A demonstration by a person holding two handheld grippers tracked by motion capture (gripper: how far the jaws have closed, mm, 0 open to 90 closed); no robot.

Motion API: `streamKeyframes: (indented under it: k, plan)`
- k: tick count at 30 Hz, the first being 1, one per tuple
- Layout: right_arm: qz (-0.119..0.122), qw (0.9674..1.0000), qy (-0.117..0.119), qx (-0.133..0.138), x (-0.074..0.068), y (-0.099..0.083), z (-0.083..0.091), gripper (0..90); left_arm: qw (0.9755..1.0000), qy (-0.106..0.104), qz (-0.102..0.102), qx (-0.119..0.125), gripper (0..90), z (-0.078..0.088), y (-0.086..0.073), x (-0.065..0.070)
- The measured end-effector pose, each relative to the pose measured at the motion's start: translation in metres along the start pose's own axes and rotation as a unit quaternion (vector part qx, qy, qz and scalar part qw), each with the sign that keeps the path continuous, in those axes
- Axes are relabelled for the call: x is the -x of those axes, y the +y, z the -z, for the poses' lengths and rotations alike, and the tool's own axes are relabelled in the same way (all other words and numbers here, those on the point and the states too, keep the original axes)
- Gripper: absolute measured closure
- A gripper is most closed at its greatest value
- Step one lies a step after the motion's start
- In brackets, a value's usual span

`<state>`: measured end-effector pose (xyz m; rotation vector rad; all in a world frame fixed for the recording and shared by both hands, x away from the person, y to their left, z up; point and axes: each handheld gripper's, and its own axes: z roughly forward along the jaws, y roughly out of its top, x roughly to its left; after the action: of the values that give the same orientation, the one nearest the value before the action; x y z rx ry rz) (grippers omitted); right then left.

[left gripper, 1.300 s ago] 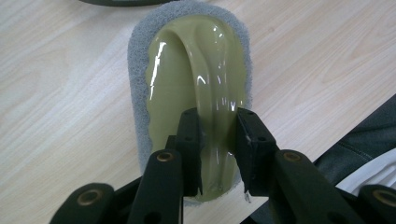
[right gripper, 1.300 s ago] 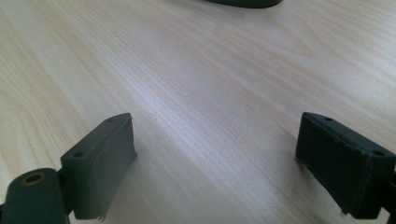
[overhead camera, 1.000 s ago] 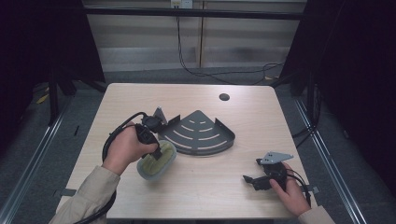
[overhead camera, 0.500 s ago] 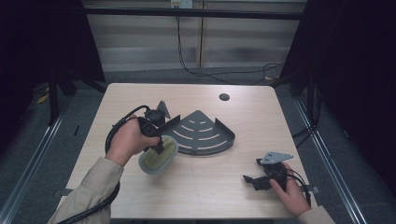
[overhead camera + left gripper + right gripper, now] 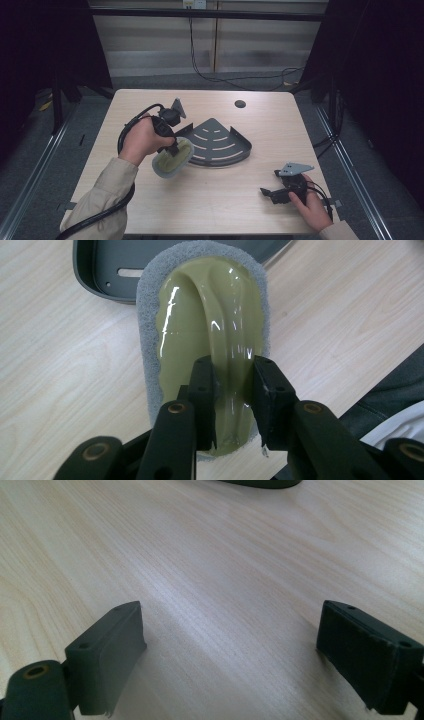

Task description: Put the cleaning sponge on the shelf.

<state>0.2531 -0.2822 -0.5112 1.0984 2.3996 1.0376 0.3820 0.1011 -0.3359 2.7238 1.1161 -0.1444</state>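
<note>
Over the surface (image 5: 150, 205), the left gripper (image 5: 232, 390) angles down, jaws clenched on the scrubber's (image 5: 205, 335) olive handle, at the grey corner tray's (image 5: 220, 145) near edge. Right gripper (image 5: 274, 192) rests released.

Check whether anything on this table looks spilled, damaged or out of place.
Nothing stands out. The left gripper grips the olive-green plastic scrubber with a grey pad by its ridge, beside the dark grey fan-shaped corner tray. The right gripper rests open on the wooden table.

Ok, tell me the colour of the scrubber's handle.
Glossy olive green handle, clearest in the left gripper view.
</note>
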Motion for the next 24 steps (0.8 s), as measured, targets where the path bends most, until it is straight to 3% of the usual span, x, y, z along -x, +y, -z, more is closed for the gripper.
streamKeyframes:
  k: [4, 9, 17, 24]
  plan:
    - [0.000, 1.0000, 0.000, 0.000, 0.000, 0.000, 0.000, 11.1, 1.0000, 0.001, 0.005, 0.001, 72.3, 0.003, 0.005, 0.000]
    - [0.000, 1.0000, 0.000, 0.000, 0.000, 0.000, 0.000, 11.1, 1.0000, 0.005, -0.005, 0.004, 72.3, 0.005, 0.012, -0.001]
    - [0.000, 1.0000, 0.000, 0.000, 0.000, 0.000, 0.000, 11.1, 0.9999, 0.001, 0.011, 0.009, 72.3, 0.004, 0.022, -0.009]
    - [0.000, 1.0000, 0.000, 0.000, 0.000, 0.000, 0.000, 11.1, 0.9999, 0.006, 0.009, 0.010, 72.3, 0.006, 0.029, -0.012]
